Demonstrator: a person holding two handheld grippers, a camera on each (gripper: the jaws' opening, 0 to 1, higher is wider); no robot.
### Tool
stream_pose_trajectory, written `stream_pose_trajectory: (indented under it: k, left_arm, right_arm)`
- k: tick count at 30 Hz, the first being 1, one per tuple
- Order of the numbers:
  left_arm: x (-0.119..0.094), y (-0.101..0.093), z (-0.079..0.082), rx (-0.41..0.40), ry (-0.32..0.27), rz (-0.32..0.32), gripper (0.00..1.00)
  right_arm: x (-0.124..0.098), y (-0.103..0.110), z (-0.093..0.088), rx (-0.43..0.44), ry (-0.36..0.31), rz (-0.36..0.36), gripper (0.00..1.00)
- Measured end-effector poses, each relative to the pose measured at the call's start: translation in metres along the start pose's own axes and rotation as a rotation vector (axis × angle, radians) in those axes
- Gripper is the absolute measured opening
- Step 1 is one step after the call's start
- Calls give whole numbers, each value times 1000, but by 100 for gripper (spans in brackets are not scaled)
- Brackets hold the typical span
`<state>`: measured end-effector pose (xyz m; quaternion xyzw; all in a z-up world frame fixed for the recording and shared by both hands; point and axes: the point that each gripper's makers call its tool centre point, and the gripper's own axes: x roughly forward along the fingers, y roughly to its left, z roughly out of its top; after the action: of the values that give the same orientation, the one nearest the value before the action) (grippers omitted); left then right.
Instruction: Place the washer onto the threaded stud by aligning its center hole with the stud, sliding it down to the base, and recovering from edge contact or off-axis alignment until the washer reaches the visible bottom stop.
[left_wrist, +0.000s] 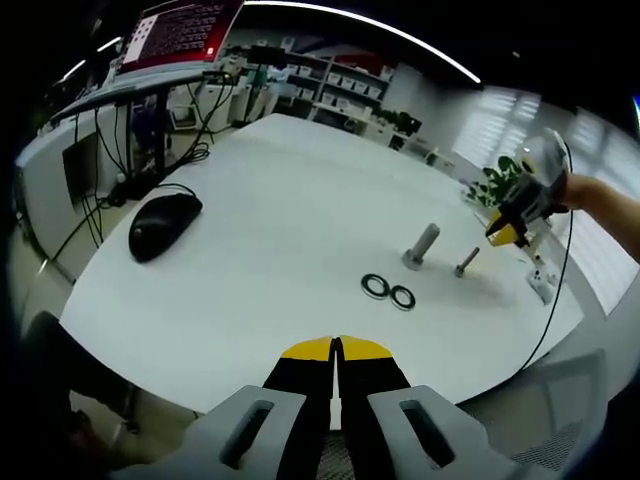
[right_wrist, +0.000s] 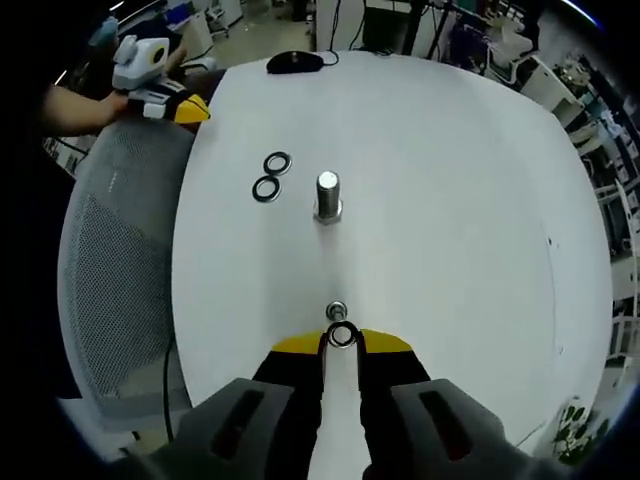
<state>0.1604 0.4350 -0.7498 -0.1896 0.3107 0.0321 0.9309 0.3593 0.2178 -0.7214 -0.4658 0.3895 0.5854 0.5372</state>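
In the right gripper view, my right gripper (right_wrist: 340, 342) is shut on a small dark washer (right_wrist: 341, 335) held between its yellow tips. The washer hangs just short of the small threaded stud (right_wrist: 336, 310), which stands upright on the white table (right_wrist: 450, 200). In the left gripper view, the right gripper (left_wrist: 508, 232) hovers above and to the right of that small stud (left_wrist: 467, 262). My left gripper (left_wrist: 337, 349) is shut on nothing, low over the table's near edge. It is also seen from afar as the left gripper (right_wrist: 165, 100), held in a hand.
A larger upright bolt (right_wrist: 328, 195) (left_wrist: 423, 245) stands past the small stud. Two loose washers (right_wrist: 271, 175) (left_wrist: 389, 291) lie flat beside it. A black mouse (left_wrist: 163, 222) rests at the far left. A mesh chair (right_wrist: 110, 270) sits against the table edge.
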Motion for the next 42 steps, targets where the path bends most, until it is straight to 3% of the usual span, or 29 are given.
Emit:
stream_pose_trajectory:
  k: [28,42]
  left_arm:
    - [0,0,2,-23,-14,-6,0]
    - [0,0,2,-25,-15,-7,0]
  right_arm:
    - [26,3,1,-15,37,50,14]
    - [59,5,-10,-14,83,64,14]
